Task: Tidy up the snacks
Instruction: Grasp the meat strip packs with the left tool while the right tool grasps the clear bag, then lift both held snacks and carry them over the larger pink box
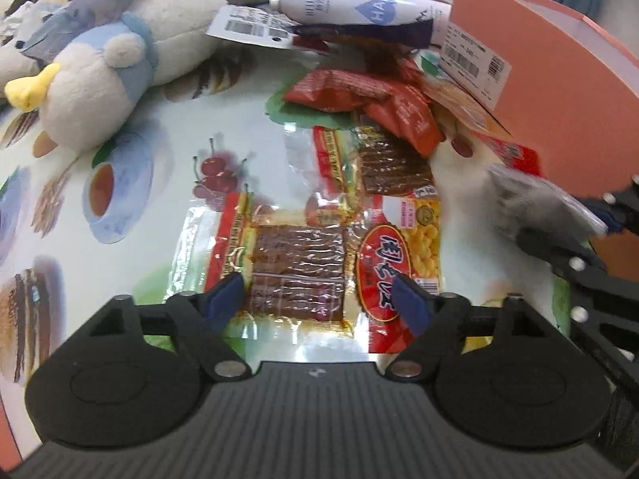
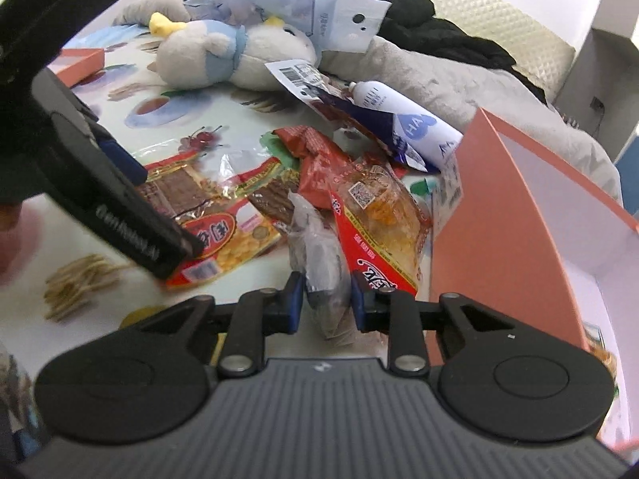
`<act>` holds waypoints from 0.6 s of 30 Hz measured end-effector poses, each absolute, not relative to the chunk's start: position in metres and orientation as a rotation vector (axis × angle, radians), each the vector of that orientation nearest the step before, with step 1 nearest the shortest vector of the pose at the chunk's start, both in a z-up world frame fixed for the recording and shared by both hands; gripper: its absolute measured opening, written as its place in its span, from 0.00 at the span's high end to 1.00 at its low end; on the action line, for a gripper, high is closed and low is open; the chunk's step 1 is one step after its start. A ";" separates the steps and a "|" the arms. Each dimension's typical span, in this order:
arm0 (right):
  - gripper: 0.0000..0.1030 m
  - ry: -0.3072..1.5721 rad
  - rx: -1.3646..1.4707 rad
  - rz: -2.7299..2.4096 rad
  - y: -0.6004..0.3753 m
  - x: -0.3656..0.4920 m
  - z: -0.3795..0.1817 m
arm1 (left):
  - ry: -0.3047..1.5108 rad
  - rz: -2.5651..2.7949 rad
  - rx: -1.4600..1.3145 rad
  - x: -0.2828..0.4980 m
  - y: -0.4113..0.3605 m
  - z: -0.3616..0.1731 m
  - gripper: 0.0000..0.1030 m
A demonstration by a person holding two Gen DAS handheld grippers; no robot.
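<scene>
While clamped on a grey clear-wrapped snack packet [image 2: 319,263] just left of the orange box [image 2: 503,215], right gripper [image 2: 326,299] narrowly parted, pads pressing packet's sides. Left gripper [image 1: 319,299] wide apart, gripping nothing, hovering over brown jerky packet [image 1: 297,263] and red-yellow corn snack bag [image 1: 399,263] on near printed tablecloth [image 1: 131,199]. Red wrappers [image 1: 367,95] and plush duck [image 1: 100,76] farther off.

Snack packets [image 1: 303,263] crowd the centre; orange box [image 1: 559,80] walls the right; plush toy [image 1: 104,76] blocks far left.
</scene>
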State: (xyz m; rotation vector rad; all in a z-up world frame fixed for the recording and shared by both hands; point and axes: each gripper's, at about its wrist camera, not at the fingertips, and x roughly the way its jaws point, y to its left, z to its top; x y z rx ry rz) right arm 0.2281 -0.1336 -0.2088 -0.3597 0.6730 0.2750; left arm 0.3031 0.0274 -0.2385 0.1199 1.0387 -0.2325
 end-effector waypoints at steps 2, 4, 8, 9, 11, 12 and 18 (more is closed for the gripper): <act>0.73 0.683 -0.331 0.279 -0.138 0.222 -0.207 | 1.034 -0.213 0.112 0.302 0.030 -0.236 0.31; 0.73 0.690 -0.313 0.278 -0.140 0.218 -0.205 | 1.030 -0.191 0.104 0.301 0.033 -0.234 0.41; 0.73 0.694 -0.272 0.291 -0.142 0.207 -0.198 | 1.029 -0.181 0.093 0.297 0.035 -0.230 0.44; 0.73 0.690 -0.266 0.293 -0.141 0.205 -0.195 | 1.031 -0.175 0.085 0.296 0.036 -0.229 0.44; 0.73 0.679 -0.246 0.302 -0.142 0.201 -0.189 | 1.037 -0.168 0.062 0.292 0.037 -0.228 0.44; 0.73 0.677 -0.225 0.312 -0.144 0.200 -0.186 | 1.039 -0.161 0.051 0.289 0.038 -0.227 0.44; 0.75 0.729 -0.056 0.348 -0.161 0.200 -0.176 | 1.039 -0.118 -0.049 0.270 0.048 -0.212 0.44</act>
